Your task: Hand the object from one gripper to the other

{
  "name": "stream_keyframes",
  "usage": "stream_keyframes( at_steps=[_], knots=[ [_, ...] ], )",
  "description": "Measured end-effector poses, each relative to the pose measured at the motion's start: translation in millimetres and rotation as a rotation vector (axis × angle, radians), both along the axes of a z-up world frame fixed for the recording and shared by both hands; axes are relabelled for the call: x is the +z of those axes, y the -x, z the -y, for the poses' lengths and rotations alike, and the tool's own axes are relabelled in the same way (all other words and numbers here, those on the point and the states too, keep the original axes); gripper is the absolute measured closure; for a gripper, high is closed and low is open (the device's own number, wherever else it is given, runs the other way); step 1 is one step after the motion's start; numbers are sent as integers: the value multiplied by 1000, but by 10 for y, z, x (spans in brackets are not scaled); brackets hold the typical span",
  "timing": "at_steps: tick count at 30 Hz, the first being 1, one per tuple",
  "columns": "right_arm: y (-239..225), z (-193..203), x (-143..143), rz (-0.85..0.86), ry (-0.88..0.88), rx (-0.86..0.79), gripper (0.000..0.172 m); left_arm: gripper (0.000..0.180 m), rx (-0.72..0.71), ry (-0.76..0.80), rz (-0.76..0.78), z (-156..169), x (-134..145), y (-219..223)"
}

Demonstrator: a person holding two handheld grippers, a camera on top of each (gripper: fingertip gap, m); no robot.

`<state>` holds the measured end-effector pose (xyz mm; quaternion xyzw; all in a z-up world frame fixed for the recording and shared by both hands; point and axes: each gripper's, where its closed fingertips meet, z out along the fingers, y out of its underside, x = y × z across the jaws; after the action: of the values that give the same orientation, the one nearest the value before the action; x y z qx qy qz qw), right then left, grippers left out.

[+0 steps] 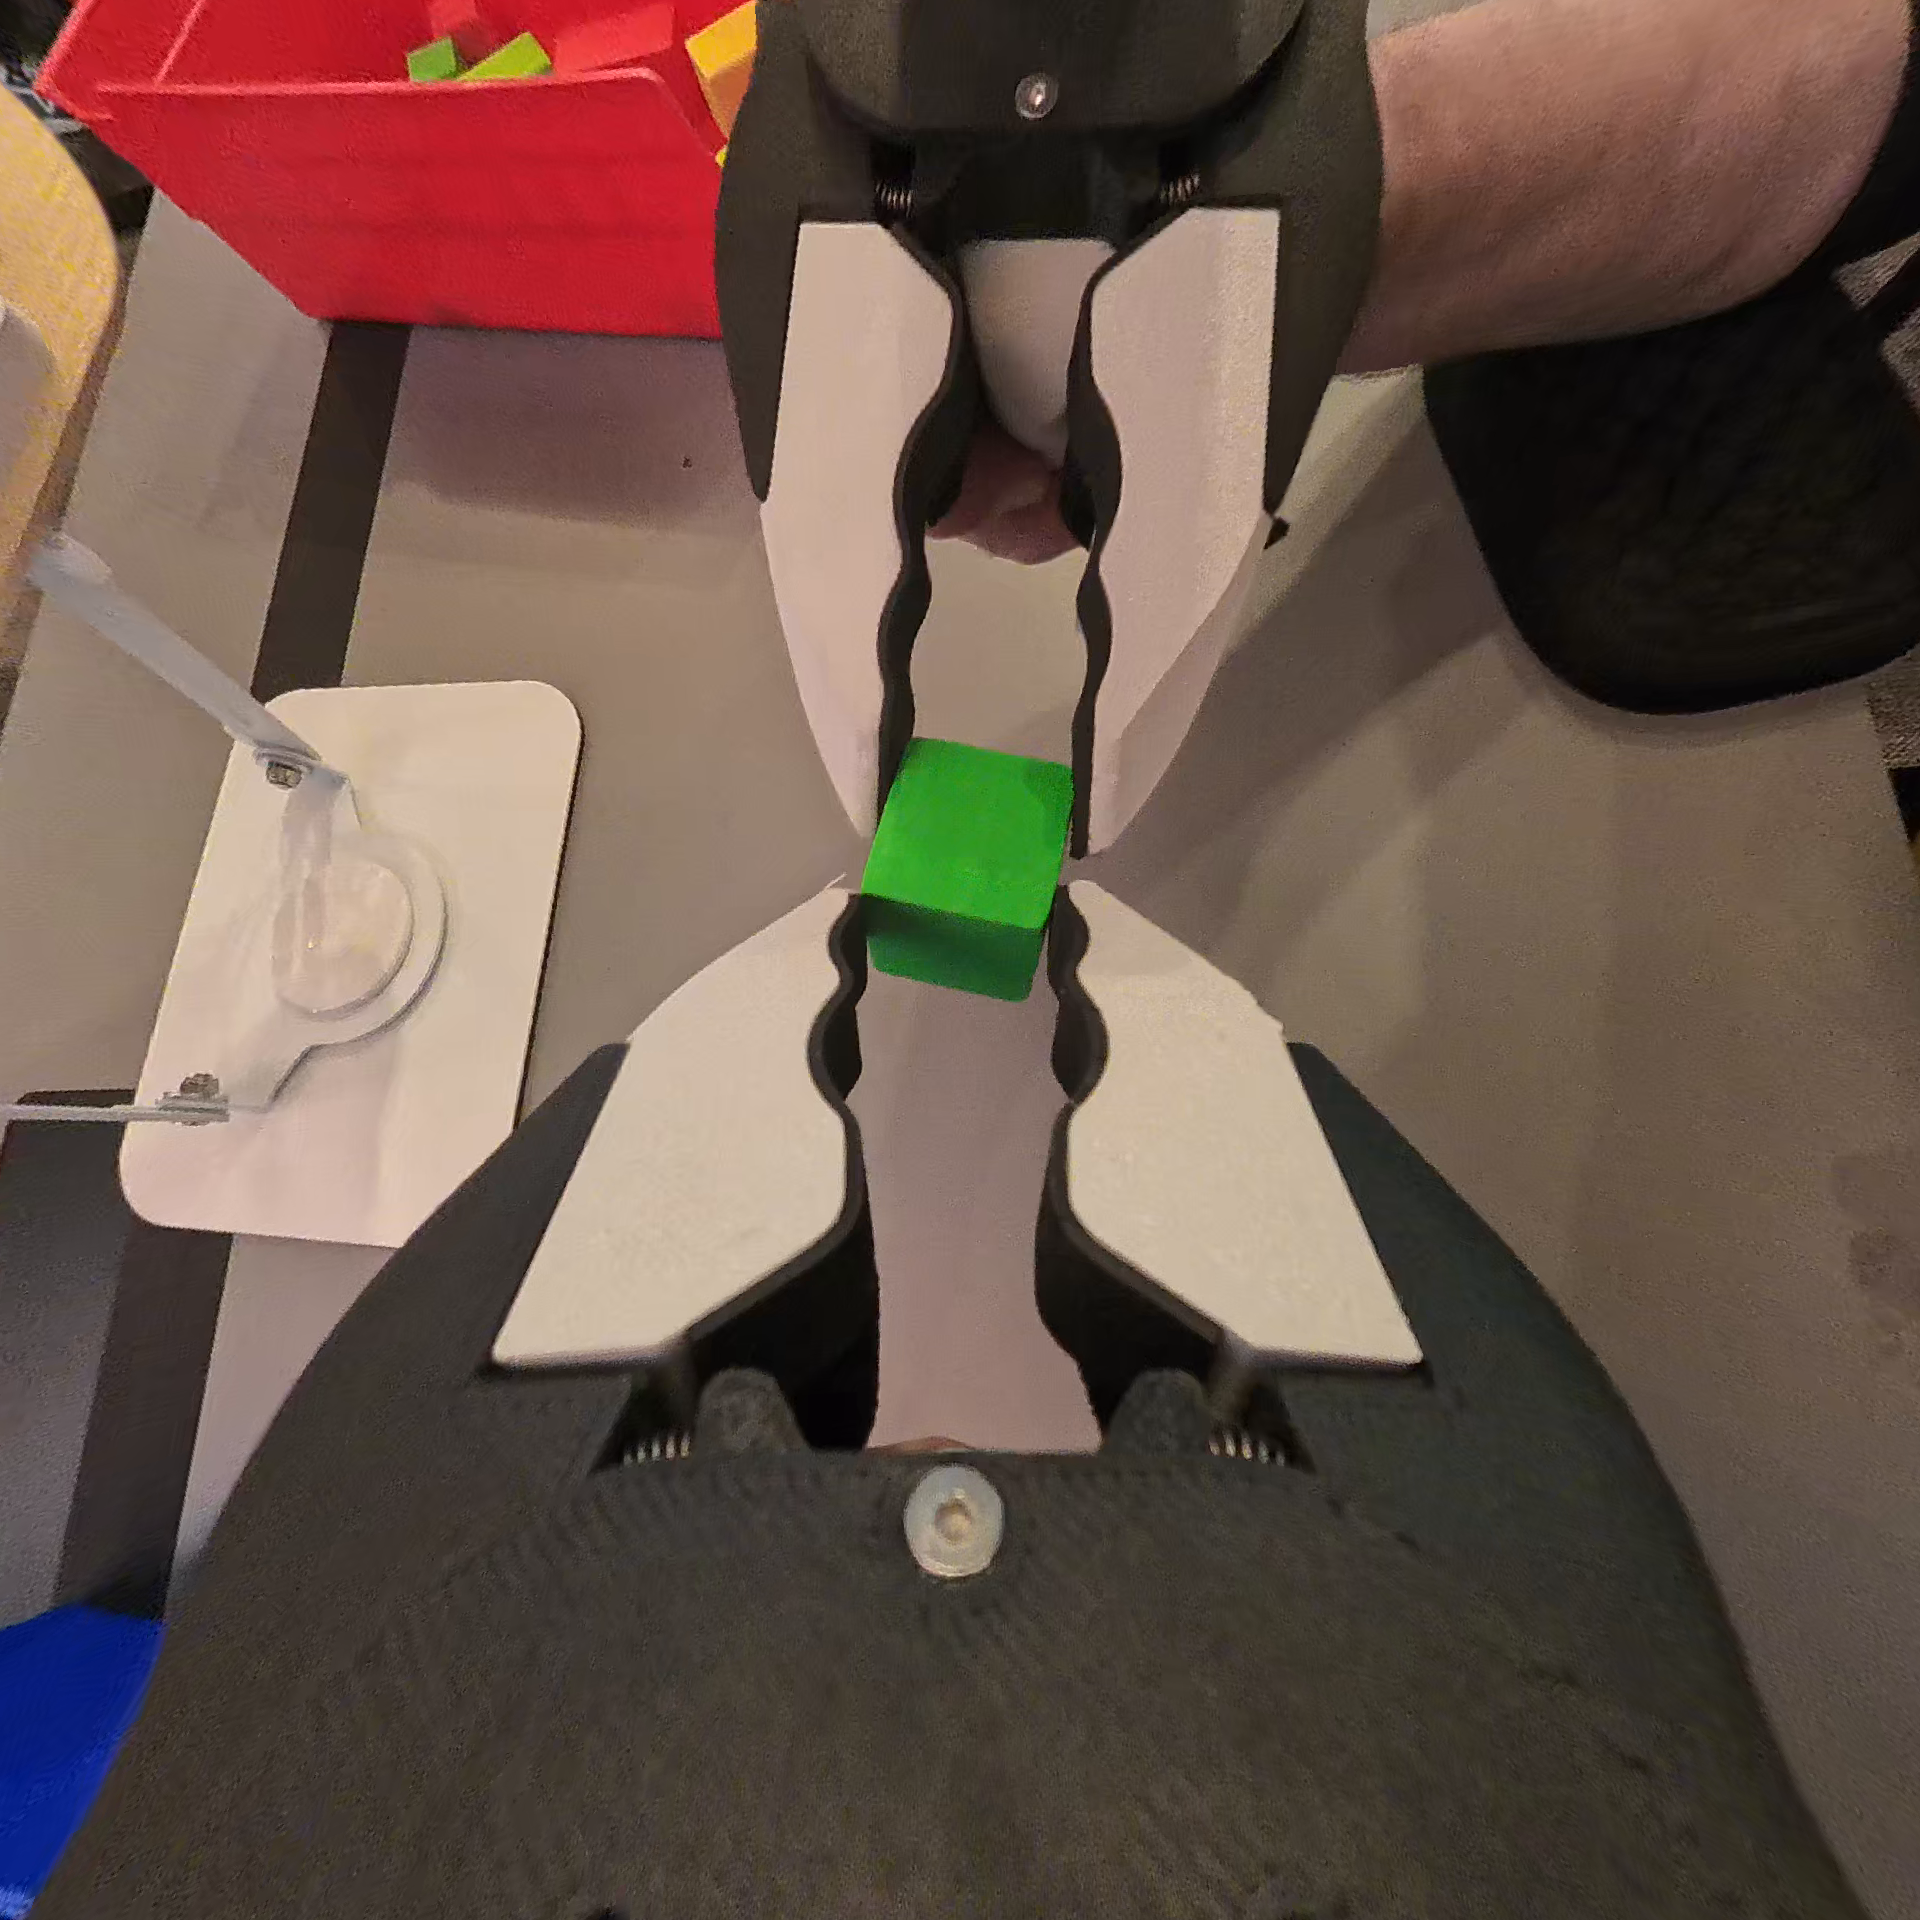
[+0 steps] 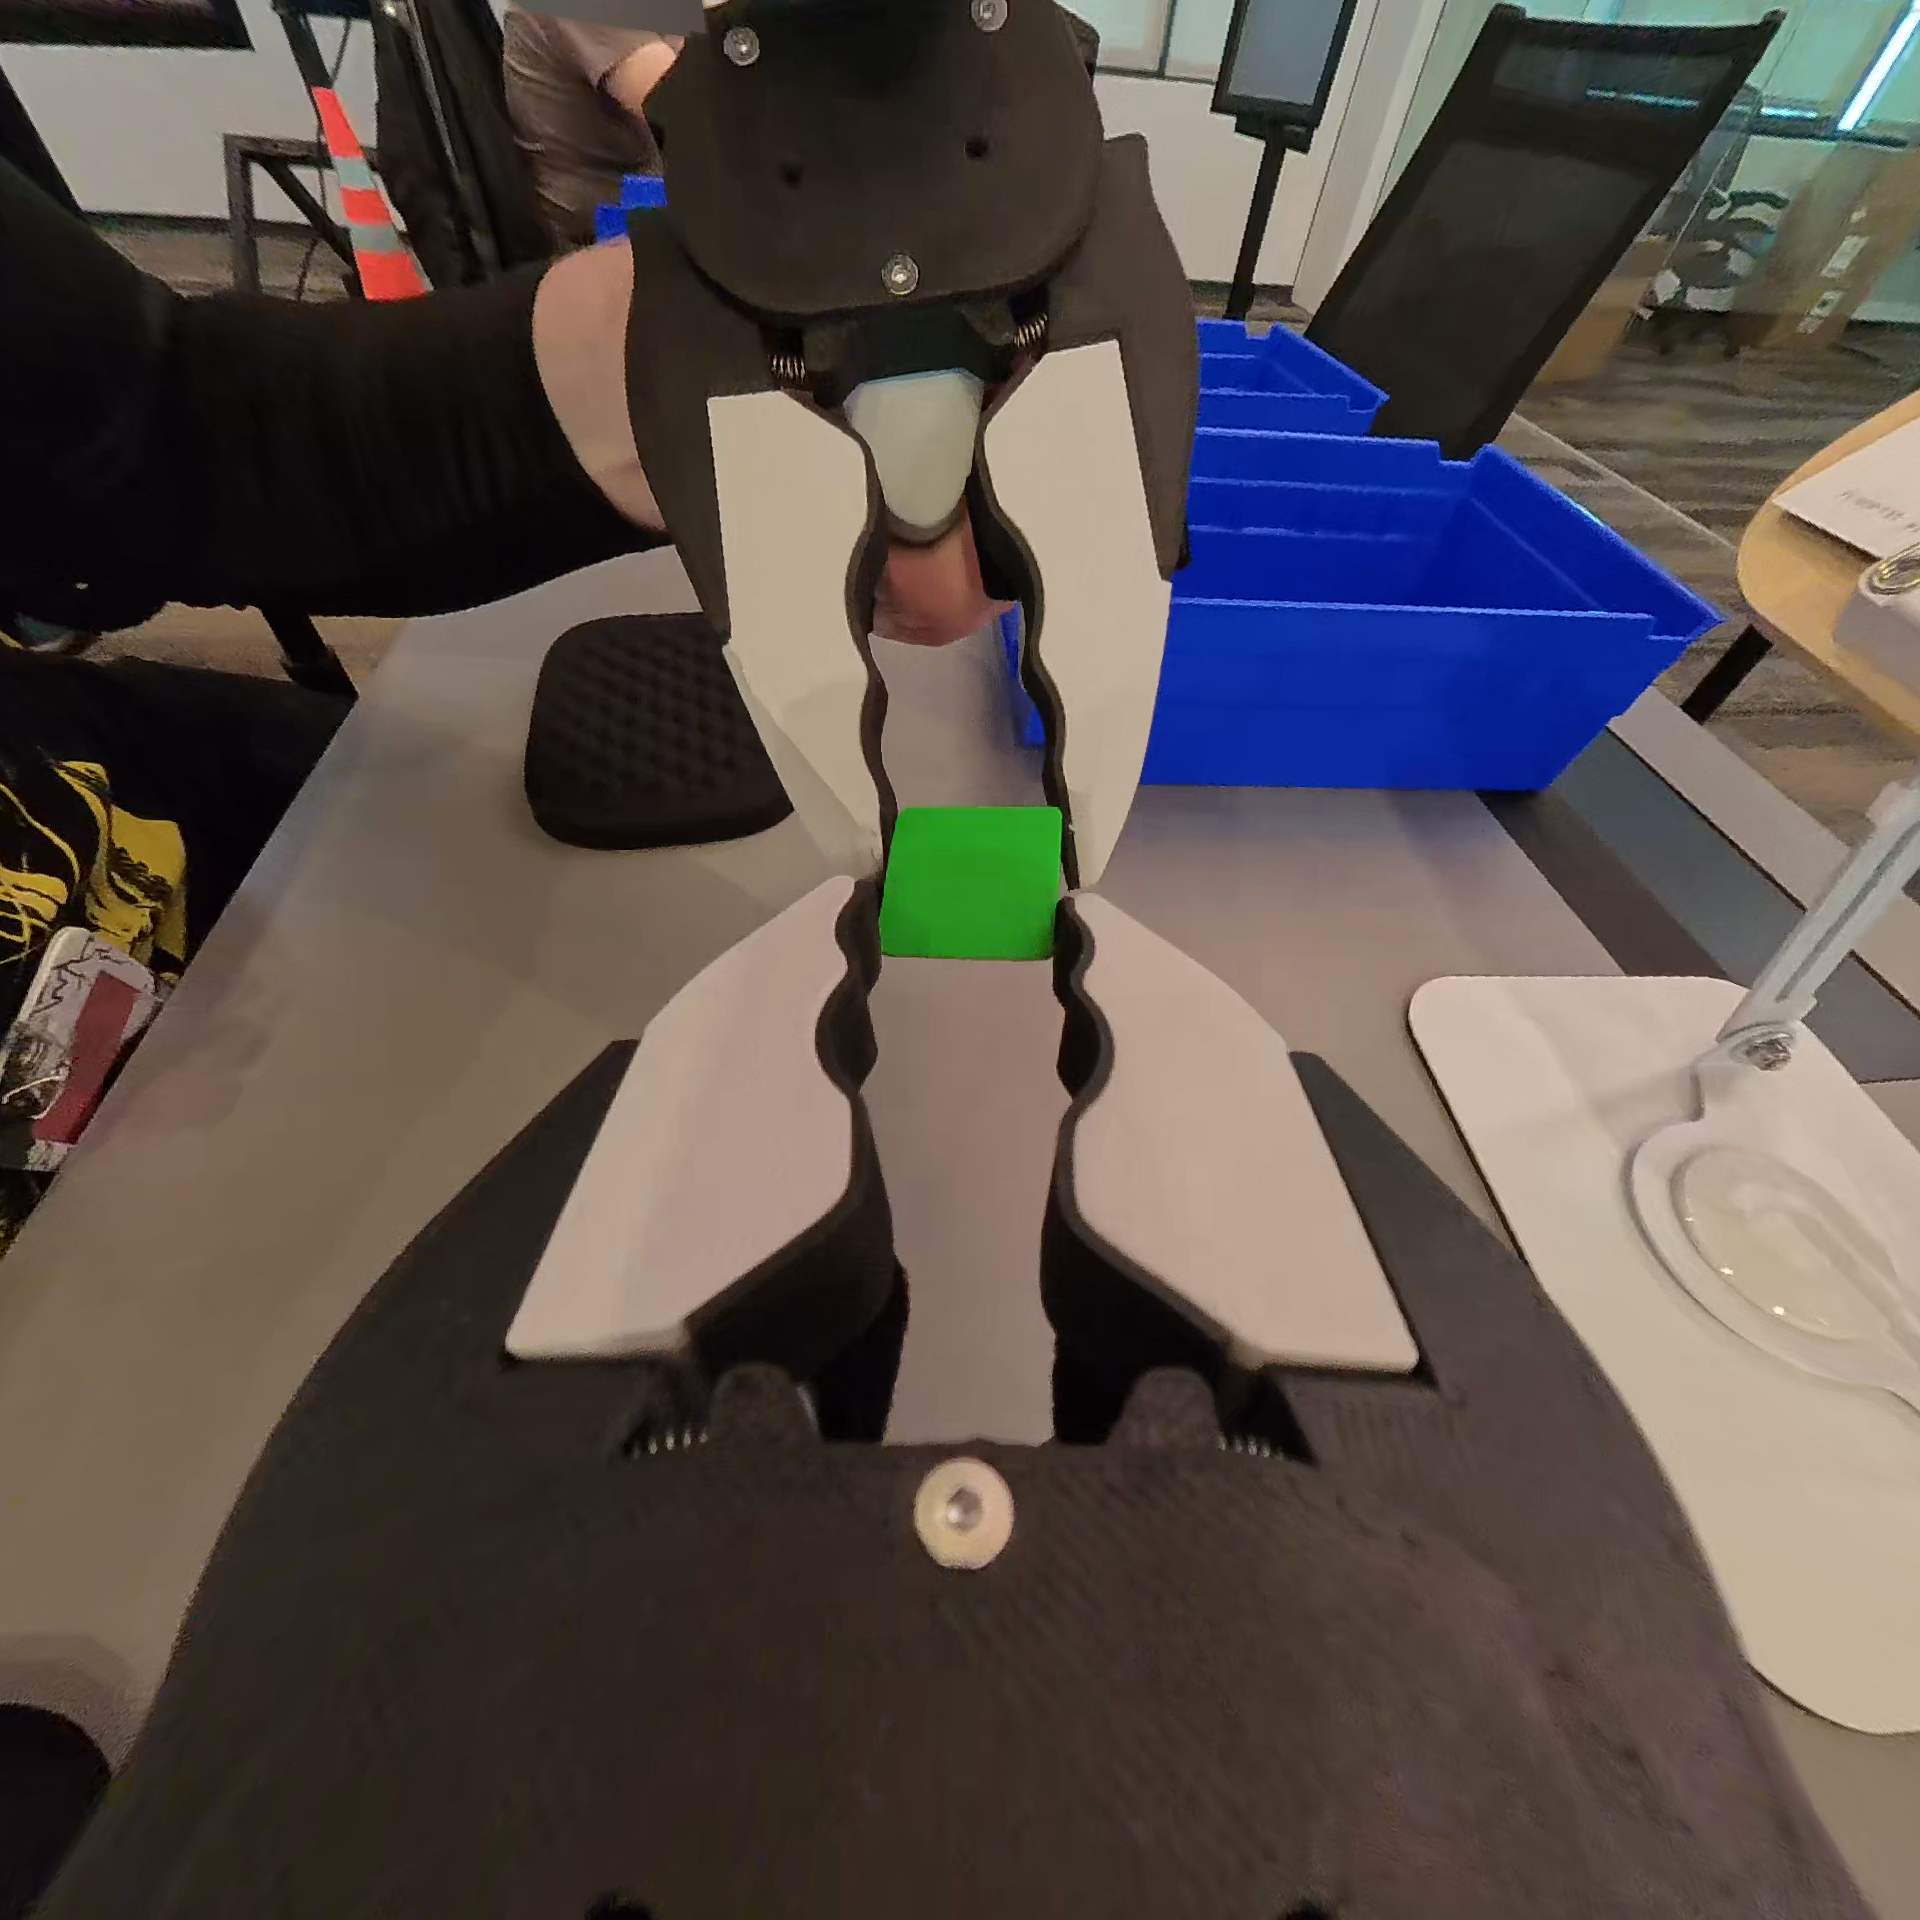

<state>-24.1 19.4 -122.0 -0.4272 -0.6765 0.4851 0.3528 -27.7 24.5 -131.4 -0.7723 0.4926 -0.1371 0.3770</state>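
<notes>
A: The green cube (image 1: 961, 878) hangs above the desk (image 1: 623, 582), caught between both tongs tip to tip. My right tongs (image 2: 966, 914) are clenched on it, pads pressing its sides.

B: And the left tongs (image 1: 956, 925)?

A: Around the cube's near end; I see dark slivers beside it, so I judge them not yet gripping. I'd squeeze the left fully before easing the right, keeping both level.

B: Bins?

A: The red bin (image 1: 416, 208) holds green, red and orange blocks. The blue bin (image 2: 1403, 644) shows only dividers; I can't see any contents.
</notes>
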Motion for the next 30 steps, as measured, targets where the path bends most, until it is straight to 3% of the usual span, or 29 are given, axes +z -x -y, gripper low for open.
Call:
stream_keyframes(
  at_steps=[4, 12, 19, 22, 25, 30],
  knots=[
    [9, -1, -65, 49, -43, -12, 141, 147, 12, 16, -32, 2, -45, 3],
    [1, -9, -248, 170, -168, -41, 142, 147, -6, 28, -259, 3, -209, 4],
    [-192, -270, 79, 101, -82, -95, 142, 149, 60, -33, -101, -87, 73, 44],
    [-495, -748, 335, 79, -78, -242, 142, 152, 111, -55, -38, -105, 189, 184],
    [-1037, -1552, 492, 122, -90, -493, 142, 157, 141, -68, -7, -70, 206, 315],
    [-2035, -2903, 369, 251, 11, -880, 142, 161, 179, -46, 6, -30, 72, 496]
  ],
)
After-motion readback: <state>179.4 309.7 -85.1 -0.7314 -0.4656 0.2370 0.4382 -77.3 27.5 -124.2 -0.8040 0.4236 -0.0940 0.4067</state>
